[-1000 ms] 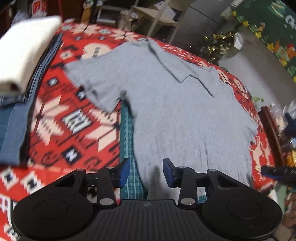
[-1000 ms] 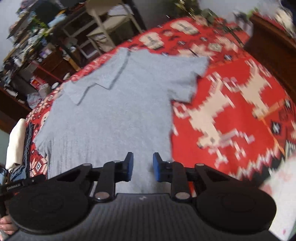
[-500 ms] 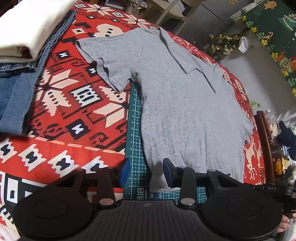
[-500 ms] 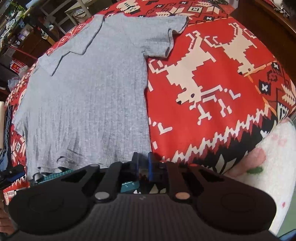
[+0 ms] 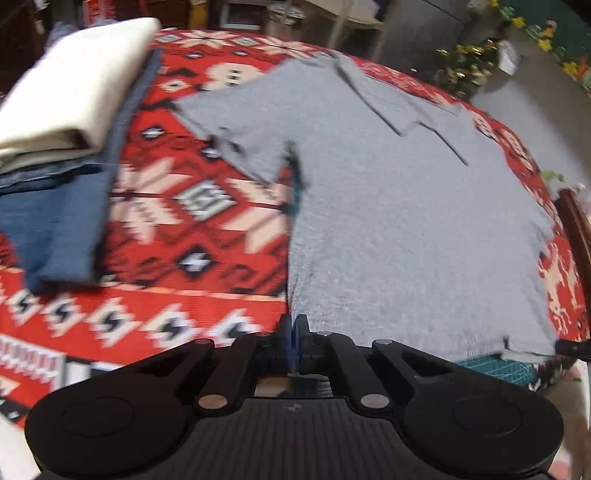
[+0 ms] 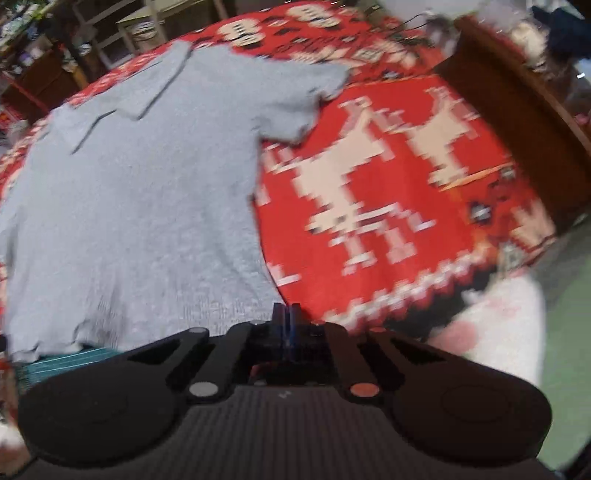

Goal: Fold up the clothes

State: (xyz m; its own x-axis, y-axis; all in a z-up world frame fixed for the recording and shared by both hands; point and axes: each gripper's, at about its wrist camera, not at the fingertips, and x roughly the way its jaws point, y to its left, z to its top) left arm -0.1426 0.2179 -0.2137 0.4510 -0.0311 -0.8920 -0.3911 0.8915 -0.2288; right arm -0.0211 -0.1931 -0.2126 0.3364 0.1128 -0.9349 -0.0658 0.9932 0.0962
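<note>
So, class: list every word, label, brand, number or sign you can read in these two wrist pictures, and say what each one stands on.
None can be read.
Green cutting mat: pale grid lines only, any print blurred out.
Red box at the back: pale marks, too blurred to read.
Gripper body: a small pale mark, no letters legible.
Grey shirt and red patterned cloth: no text, only woven figures.

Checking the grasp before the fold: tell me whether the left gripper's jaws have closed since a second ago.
Yes. The left gripper stood open over the grey shirt's hem; its jaws are now shut on that hem corner beside the red blanket.
</note>
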